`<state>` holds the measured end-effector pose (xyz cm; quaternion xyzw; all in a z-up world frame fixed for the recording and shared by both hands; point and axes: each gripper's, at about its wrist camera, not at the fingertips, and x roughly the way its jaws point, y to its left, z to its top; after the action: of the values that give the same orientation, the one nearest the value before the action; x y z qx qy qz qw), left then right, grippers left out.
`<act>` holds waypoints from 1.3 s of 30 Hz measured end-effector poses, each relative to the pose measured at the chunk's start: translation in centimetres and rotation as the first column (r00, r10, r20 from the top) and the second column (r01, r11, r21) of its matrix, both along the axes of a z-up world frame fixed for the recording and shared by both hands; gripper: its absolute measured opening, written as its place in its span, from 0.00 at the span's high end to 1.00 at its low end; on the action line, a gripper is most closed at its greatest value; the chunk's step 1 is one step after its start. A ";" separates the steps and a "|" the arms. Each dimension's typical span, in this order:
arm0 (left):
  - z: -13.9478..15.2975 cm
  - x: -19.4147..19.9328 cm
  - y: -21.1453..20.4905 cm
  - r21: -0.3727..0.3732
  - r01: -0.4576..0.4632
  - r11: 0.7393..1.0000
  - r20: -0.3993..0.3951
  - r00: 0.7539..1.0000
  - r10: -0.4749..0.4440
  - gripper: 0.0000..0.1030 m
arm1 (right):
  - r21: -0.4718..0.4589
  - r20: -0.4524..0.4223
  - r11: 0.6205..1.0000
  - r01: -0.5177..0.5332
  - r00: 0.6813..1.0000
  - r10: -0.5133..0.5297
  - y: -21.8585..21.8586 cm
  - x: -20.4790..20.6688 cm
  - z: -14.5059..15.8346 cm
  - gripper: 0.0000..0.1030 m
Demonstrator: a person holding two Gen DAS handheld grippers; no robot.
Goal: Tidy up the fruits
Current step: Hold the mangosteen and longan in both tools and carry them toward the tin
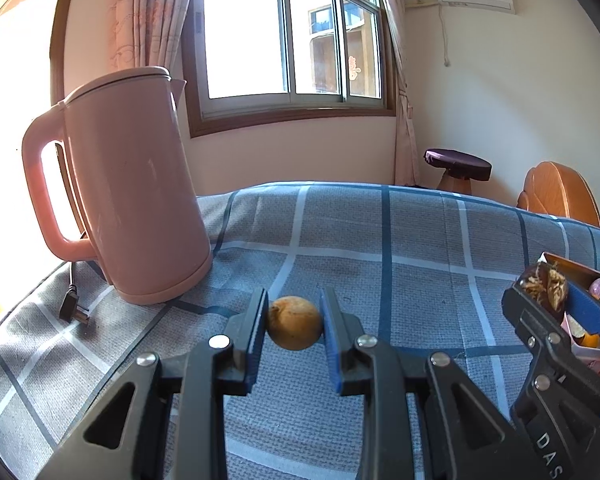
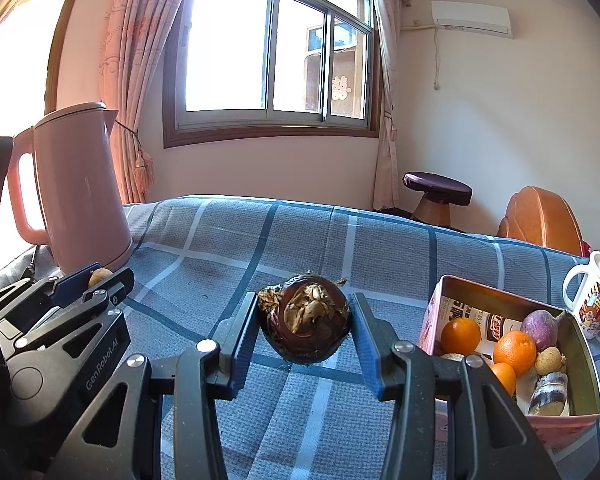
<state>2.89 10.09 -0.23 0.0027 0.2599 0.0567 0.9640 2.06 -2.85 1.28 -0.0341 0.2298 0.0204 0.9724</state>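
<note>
While the small tan fruit [image 1: 295, 322] sits clamped between the blue pads of the left gripper [image 1: 294, 326], it hangs a little above the checked blue cloth [image 1: 380, 240]. In the right wrist view, the right gripper [image 2: 303, 330] is closed on a dark brown round fruit [image 2: 304, 322] with a dry, fibrous top, also just over the cloth. At about four o'clock from this fruit stands a tin box [image 2: 456, 286] holding three oranges [image 2: 514, 347], a purple root and some smaller pieces. A printed mug [image 2: 596, 300] is just beyond the box, at two o'clock. Far at ten o'clock stands a pink kettle [image 2: 80, 192].
</note>
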 end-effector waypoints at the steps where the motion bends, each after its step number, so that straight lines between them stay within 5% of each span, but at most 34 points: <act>1: 0.0 0.0 0.0 -0.001 0.000 1.000 0.000 1.000 0.000 0.73 | 0.000 0.000 1.000 0.000 1.000 0.000 0.0 0.0 0.0 0.54; 39: 0.1 -1.5 -1.8 0.007 0.019 1.000 0.003 1.000 -0.019 0.73 | -0.011 0.008 1.000 0.009 1.000 -0.009 -1.4 -1.5 0.0 0.54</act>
<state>1.37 8.26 -0.16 0.0082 0.2582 0.0483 0.9649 0.58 -4.23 1.24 -0.0385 0.2263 0.0146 0.9732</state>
